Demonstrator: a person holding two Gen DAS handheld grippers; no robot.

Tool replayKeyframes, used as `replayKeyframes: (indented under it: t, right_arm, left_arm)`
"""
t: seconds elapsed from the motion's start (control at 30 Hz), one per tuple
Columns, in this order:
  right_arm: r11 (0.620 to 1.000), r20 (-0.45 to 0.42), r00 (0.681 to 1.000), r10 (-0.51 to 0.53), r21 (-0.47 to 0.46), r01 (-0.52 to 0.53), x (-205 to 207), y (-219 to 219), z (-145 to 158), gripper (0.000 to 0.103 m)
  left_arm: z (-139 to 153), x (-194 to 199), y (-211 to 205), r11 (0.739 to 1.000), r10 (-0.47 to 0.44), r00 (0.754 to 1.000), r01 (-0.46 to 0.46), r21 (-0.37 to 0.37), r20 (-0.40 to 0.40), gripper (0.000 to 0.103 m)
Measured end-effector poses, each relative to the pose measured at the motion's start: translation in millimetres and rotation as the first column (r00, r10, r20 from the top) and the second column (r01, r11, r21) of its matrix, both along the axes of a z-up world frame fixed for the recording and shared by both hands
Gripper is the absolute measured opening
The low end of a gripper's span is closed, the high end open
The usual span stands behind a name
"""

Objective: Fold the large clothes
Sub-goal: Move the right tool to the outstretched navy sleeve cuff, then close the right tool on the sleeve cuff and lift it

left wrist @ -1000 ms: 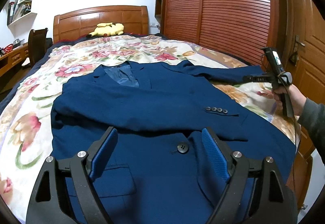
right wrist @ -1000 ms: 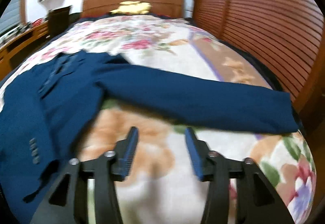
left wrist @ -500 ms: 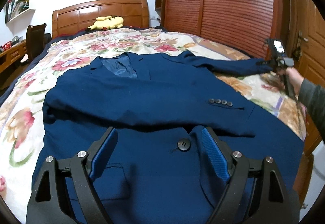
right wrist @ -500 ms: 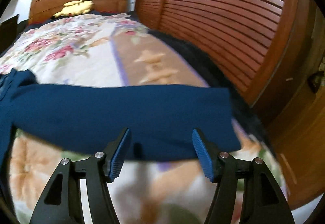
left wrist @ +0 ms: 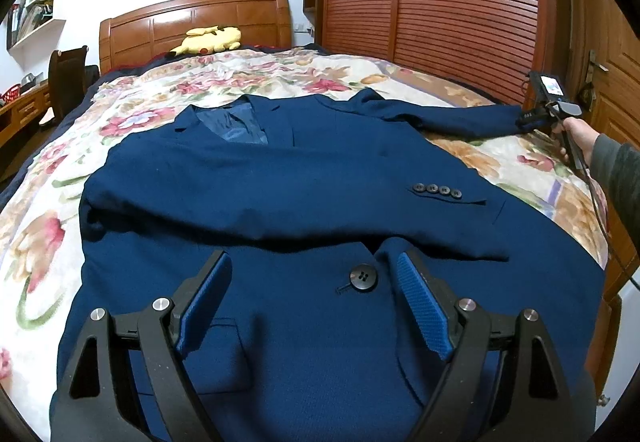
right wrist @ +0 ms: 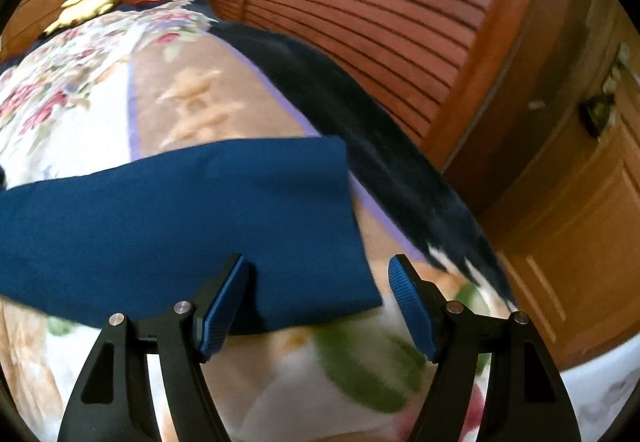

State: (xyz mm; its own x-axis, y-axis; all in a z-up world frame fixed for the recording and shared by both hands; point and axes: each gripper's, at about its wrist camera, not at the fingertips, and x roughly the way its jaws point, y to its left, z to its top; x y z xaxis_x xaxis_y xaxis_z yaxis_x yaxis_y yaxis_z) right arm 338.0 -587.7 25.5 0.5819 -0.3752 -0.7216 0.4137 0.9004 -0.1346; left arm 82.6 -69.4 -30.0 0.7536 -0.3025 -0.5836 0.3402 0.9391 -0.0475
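Observation:
A navy blue suit jacket (left wrist: 304,177) lies front up on the floral bed cover, one sleeve folded across its chest. Its other sleeve (left wrist: 452,117) stretches out to the right. My left gripper (left wrist: 314,274) is open and empty, low over the jacket's lower front near the black button (left wrist: 363,277). My right gripper (right wrist: 318,274) is open, and the cuff end of the outstretched sleeve (right wrist: 224,213) lies between its fingers, apart from the pads. The right gripper also shows in the left wrist view (left wrist: 530,117) at the cuff.
The bed cover (left wrist: 168,89) reaches a wooden headboard (left wrist: 192,21) with a yellow plush toy (left wrist: 208,39). A slatted wooden wardrobe (left wrist: 440,1) and a door (right wrist: 580,201) stand close on the right. A chair and desk (left wrist: 60,81) stand on the left.
My right gripper has moved right along the outstretched sleeve to its cuff, and the cuff now lies between the open fingers. My left gripper has shifted slightly over the jacket front.

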Motion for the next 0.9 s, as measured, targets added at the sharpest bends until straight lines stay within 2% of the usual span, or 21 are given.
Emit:
replayKeyframes:
  t: [0.1,0.2,0.27,0.33,0.37,0.4,0.5,0.67,0.9]
  right_arm:
    - [0.998,-0.023,0.999,-0.024,0.050,0.025,0,-11,-8,0.075]
    - [0.997,0.000,1.000,-0.014,0.080,0.014,-6,-15,-7,0.075]
    - [0.996,0.007,1.000,0.015,0.093,-0.015,-8,-13,-6,0.069]
    - [0.994,0.013,0.998,0.064,0.087,-0.065,-12,-7,-4,0.037]
    - [0.995,-0.004,0.996,0.085,0.050,-0.085,-15,1,-3,0.027]
    - [0.994,-0.019,0.994,0.105,0.008,-0.105,-15,9,0,0.008]
    - [0.984,0.002,0.990,0.144,-0.102,-0.143,-26,35,20,0.005]
    - [0.965,0.099,0.971,0.218,-0.172,-0.200,-55,78,72,0.004]
    - [0.905,0.158,0.911,0.381,-0.267,-0.332,-102,167,123,0.004]
  left_arm:
    - [-1,0,0,1.000,0.002,1.000,-0.002,0.001,0.002,0.085]
    - [-2,1,1,1.000,0.005,1.000,-0.005,0.001,-0.001,0.085]
    - [-1,1,1,1.000,0.004,1.000,-0.004,0.001,-0.001,0.085]
    - [-1,1,1,1.000,0.005,1.000,-0.005,0.001,0.000,0.085]
    - [-1,1,1,1.000,0.005,1.000,-0.005,0.000,0.000,0.085]
    - [-1,1,2,1.000,0.006,1.000,-0.006,0.000,0.000,0.085]
    - [-1,1,4,1.000,0.008,1.000,-0.008,-0.009,-0.002,0.085]
    - [3,-3,11,0.999,0.017,1.000,-0.016,-0.031,0.011,0.085]
    - [11,-17,28,0.999,0.029,0.999,-0.028,-0.043,0.031,0.085]
